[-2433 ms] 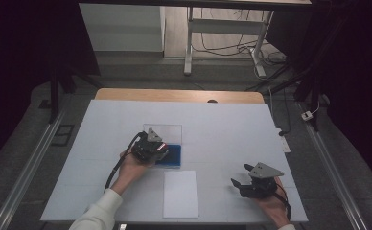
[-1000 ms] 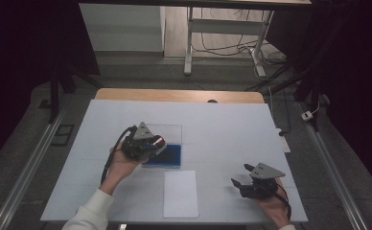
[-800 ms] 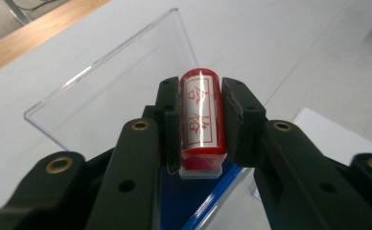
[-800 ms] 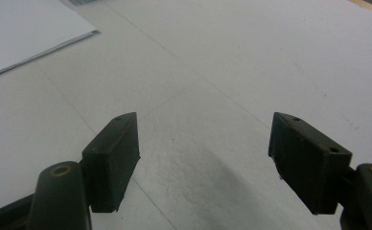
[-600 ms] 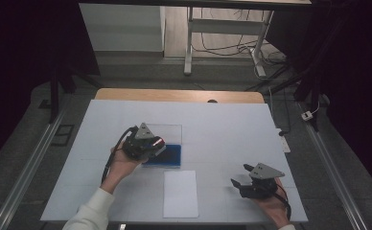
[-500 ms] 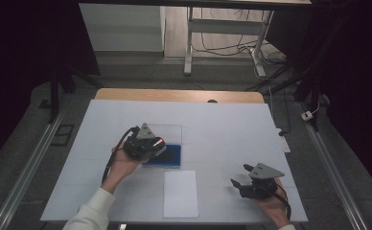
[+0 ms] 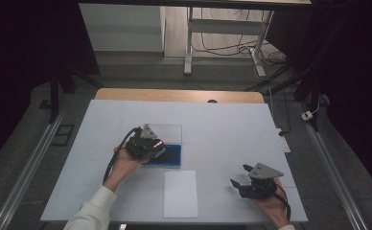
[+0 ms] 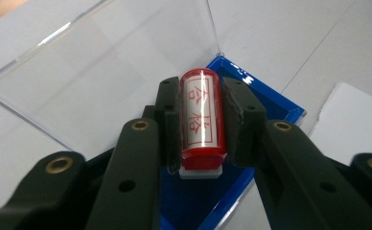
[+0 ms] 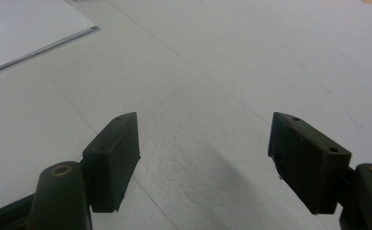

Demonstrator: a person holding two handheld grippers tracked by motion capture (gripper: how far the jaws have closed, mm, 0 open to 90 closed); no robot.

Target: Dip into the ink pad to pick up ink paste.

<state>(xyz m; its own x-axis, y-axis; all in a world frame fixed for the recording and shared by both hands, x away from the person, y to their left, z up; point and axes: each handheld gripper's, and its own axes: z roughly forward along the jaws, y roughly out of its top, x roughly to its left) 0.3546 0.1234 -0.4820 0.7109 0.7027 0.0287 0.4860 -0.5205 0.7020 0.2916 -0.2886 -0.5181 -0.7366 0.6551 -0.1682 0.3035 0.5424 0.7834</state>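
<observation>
My left gripper [image 7: 159,147] is shut on a red cylindrical stamp [image 8: 202,120] with red characters on its white label; the pads [image 8: 170,115] press its two sides. The stamp [image 7: 158,143] hangs just over a blue ink pad [image 8: 265,108], whose clear lid [image 8: 102,72] lies open behind it. In the high view the ink pad [image 7: 170,155] and its lid [image 7: 167,132] sit left of the table's centre. My right gripper [image 7: 238,178] rests low at the front right, its jaws wide open over bare table with nothing between them [image 9: 203,143].
A white sheet of paper [image 7: 180,193] lies in front of the ink pad, near the table's front edge; its corner shows in the right gripper view [image 9: 21,24]. The white table top [image 7: 232,129] ends at a wooden strip at the back.
My left gripper, still shut on the stamp, has shifted a little to the left and sunk slightly toward the ink pad. The right gripper has kept still.
</observation>
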